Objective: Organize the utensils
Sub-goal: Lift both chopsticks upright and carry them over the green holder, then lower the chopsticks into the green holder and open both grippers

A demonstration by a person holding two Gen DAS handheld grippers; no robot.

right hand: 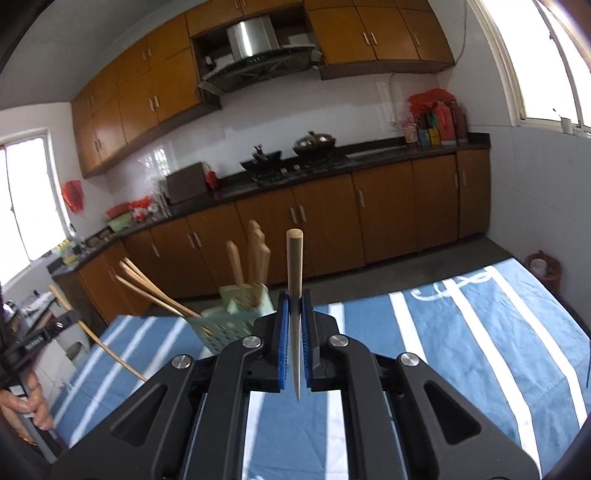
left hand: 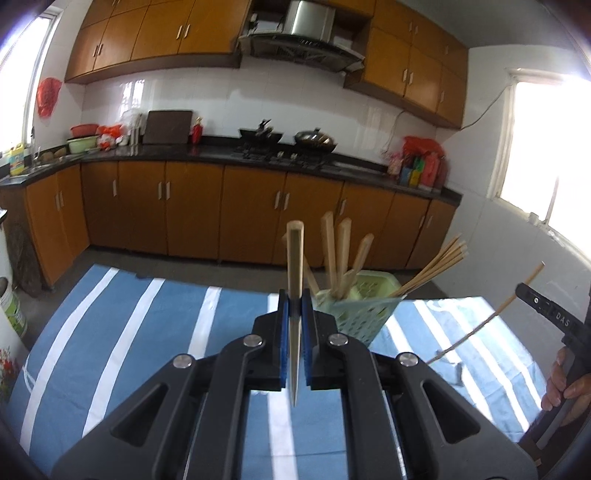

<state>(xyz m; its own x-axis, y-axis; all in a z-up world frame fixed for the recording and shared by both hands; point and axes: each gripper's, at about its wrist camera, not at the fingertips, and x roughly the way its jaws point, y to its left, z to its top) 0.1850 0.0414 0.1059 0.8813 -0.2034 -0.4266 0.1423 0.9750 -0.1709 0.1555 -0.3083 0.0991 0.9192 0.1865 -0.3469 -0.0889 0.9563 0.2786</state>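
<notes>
bright daylight | windows [left hand: 546,147] blown out | fisheye edges | slight blur

Blue white-striped cloth [left hand: 129,332] — pale-green holder [left hand: 354,314]

Daylight is pouring through a window [left hand: 554,147] on the right wall and another window [left hand: 22,81] at the far left, glaring off the white tiled wall [left hand: 229,99]. Orange-brown upper cabinets [left hand: 155,37] are hanging on either side of a steel range hood [left hand: 303,33], while matching lower cabinets [left hand: 192,210] are running under a black countertop [left hand: 214,151]. A grey floor [right hand: 424,266] is stretching in front of them.
</notes>
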